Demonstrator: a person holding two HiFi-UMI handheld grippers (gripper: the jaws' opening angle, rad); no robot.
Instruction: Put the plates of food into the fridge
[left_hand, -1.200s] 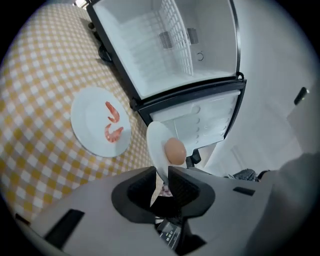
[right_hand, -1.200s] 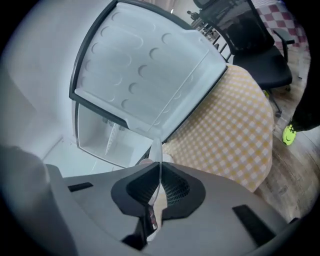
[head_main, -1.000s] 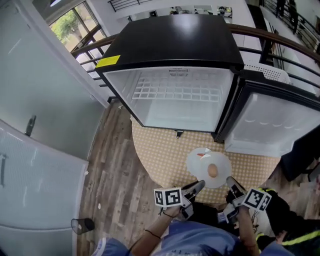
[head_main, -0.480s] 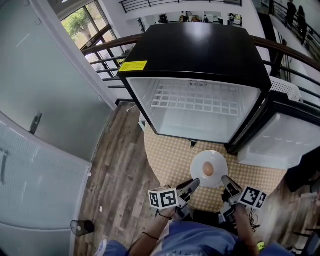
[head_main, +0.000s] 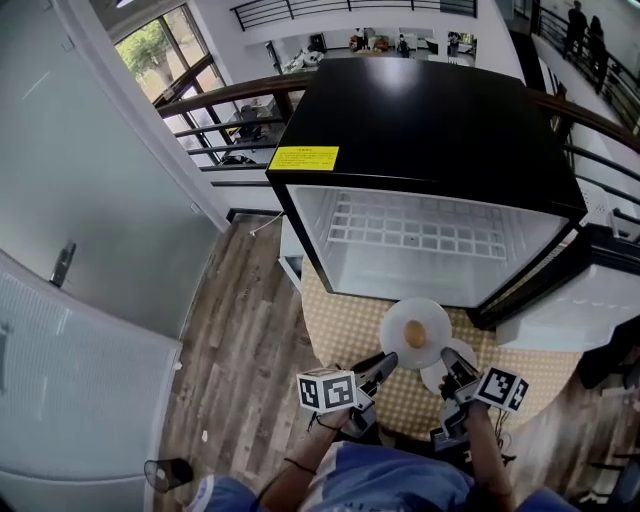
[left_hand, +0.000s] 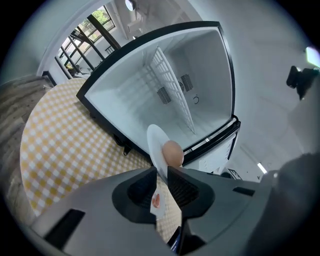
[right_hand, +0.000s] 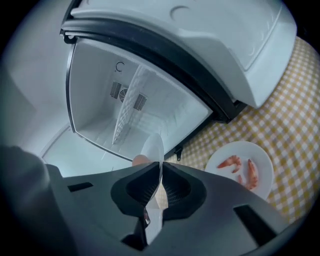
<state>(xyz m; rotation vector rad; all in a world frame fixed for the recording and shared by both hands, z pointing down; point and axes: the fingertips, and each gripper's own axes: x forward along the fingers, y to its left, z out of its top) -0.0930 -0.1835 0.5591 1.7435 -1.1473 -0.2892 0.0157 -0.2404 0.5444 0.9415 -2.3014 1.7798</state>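
Pinching opposite rims of one white plate (head_main: 426, 311), the left gripper (head_main: 384, 362) and right gripper (head_main: 449, 356) hold it before the open fridge (head_main: 430, 120), above the checkered mat (head_main: 345, 325). Each pair of jaws is closed on the rim. A round tan food item (head_main: 415, 336) sits on the plate. A second plate (right_hand: 227, 182) bearing shrimp (right_hand: 251, 172) lies on the mat, near the edge below the fridge door (right_hand: 200, 35).

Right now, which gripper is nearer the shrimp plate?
Right. The right gripper hangs just above the shrimp plate; the left gripper is farther off to its left. Both clamp the other plate.
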